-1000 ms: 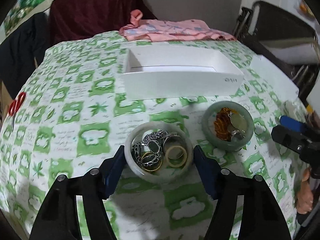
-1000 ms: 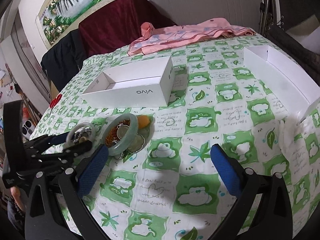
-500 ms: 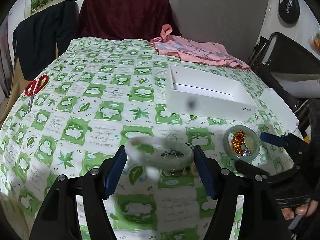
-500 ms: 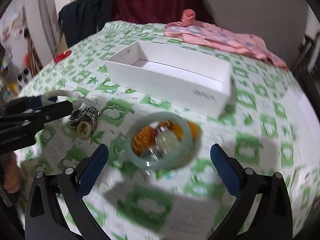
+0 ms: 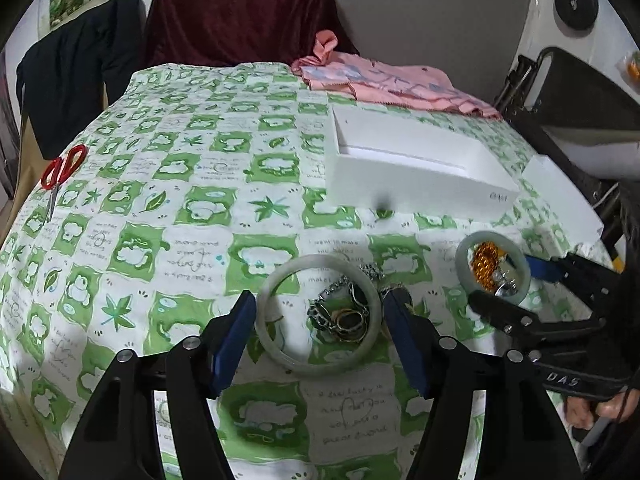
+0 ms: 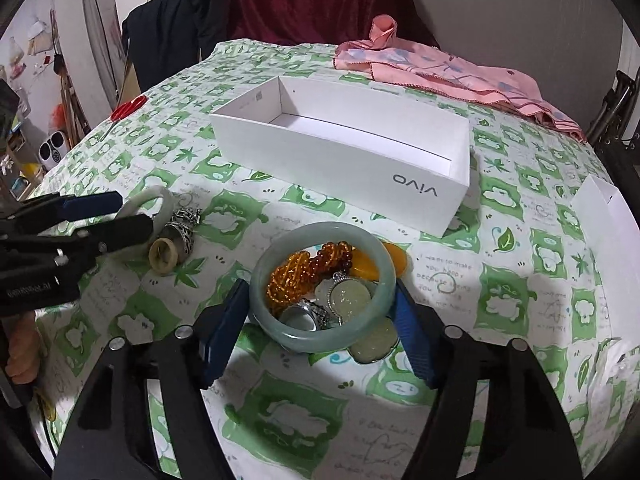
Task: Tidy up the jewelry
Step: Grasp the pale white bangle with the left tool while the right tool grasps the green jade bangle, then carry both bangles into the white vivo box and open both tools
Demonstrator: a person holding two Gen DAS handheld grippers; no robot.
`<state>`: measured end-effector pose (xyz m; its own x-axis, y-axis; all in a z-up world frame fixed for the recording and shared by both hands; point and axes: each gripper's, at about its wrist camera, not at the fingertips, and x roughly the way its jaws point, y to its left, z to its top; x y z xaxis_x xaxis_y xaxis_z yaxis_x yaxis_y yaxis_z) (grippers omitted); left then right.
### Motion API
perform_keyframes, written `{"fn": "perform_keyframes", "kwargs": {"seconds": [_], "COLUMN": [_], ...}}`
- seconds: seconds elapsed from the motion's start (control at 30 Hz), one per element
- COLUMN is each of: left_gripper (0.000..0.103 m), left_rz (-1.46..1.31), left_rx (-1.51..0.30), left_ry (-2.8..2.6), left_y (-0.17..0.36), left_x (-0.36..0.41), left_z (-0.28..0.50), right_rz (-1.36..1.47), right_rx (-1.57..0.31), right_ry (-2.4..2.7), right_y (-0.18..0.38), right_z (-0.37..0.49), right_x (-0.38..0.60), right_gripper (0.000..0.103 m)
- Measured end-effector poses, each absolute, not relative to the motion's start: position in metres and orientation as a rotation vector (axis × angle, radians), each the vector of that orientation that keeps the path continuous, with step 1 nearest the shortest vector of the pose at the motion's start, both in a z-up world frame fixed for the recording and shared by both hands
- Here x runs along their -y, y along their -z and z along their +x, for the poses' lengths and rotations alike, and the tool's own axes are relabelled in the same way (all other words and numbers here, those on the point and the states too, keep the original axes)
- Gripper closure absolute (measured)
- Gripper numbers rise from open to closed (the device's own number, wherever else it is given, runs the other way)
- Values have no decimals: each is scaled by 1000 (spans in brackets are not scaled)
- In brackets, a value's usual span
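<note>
My left gripper [image 5: 318, 330] is shut on a pale white-green jade bangle [image 5: 280, 354] and holds it lifted above silver chains and rings [image 5: 344, 316] on the cloth. My right gripper [image 6: 318, 316] is shut on a blue-green jade bangle [image 6: 320, 340] that rings amber beads [image 6: 304, 272], a silver ring and a round pale pendant [image 6: 350, 296]. An open white vivo box [image 6: 360, 168] stands beyond, empty inside. In the right wrist view the left gripper [image 6: 108, 216] holds its bangle [image 6: 160, 204] at the left, above a silver ring and a cream ring [image 6: 164, 256].
Green-and-white patterned cloth [image 5: 168, 184] covers the table. Red scissors [image 5: 60, 172] lie at the far left edge. A pink cloth [image 6: 440, 68] lies at the back. A white box lid [image 6: 612, 232] sits at the right edge. A dark red chair back [image 5: 240, 12] stands behind.
My left gripper has lifted its bangle clear of the silver pieces. My right gripper has swung over to the blue-green bangle and closed on its sides.
</note>
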<state>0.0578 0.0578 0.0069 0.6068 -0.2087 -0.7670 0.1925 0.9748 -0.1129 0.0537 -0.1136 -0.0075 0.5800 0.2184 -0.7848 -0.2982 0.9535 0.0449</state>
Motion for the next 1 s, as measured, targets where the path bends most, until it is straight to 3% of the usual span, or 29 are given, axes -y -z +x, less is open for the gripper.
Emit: {"fn": "perform_keyframes", "kwargs": {"seconds": [0.07, 0.3, 0.4, 0.63, 0.67, 0.7, 0.73, 0.77, 0.9, 0.97, 1.0], "left_gripper": [28, 25, 35, 35, 35, 35, 35, 35, 35, 35, 35], "left_rz": [-2, 31, 25, -4, -4, -2, 0, 4, 9, 0, -6], "left_rx": [-896, -924, -917, -849, -837, -827, -820, -813, -816, -819, -820], "left_ry": [232, 222, 236, 260, 262, 263, 264, 263, 251, 247, 244], "left_y": [-4, 4, 2, -11, -13, -15, -16, -17, -17, -17, -17], "left_x": [-54, -48, -49, -52, -52, -52, -51, -51, -50, -52, -54], "left_z": [57, 61, 60, 52, 51, 50, 49, 48, 49, 50, 51], "right_rz": [-80, -78, -64, -35, -26, -21, -14, -16, 6, 46, 48], "right_rx": [-914, -903, -904, -880, -878, -875, -874, -878, -905, -917, -919], "right_ry": [-304, -309, -316, -332, -349, -361, -363, -352, -344, -370, -372], "right_y": [8, 8, 8, 1, 0, -2, -3, -3, -2, -2, -3], "right_z": [55, 53, 53, 51, 50, 49, 49, 50, 54, 55, 55], "right_x": [116, 116, 118, 123, 123, 123, 124, 125, 135, 141, 141], "right_gripper": [33, 37, 37, 40, 49, 73, 86, 89, 86, 70, 51]}}
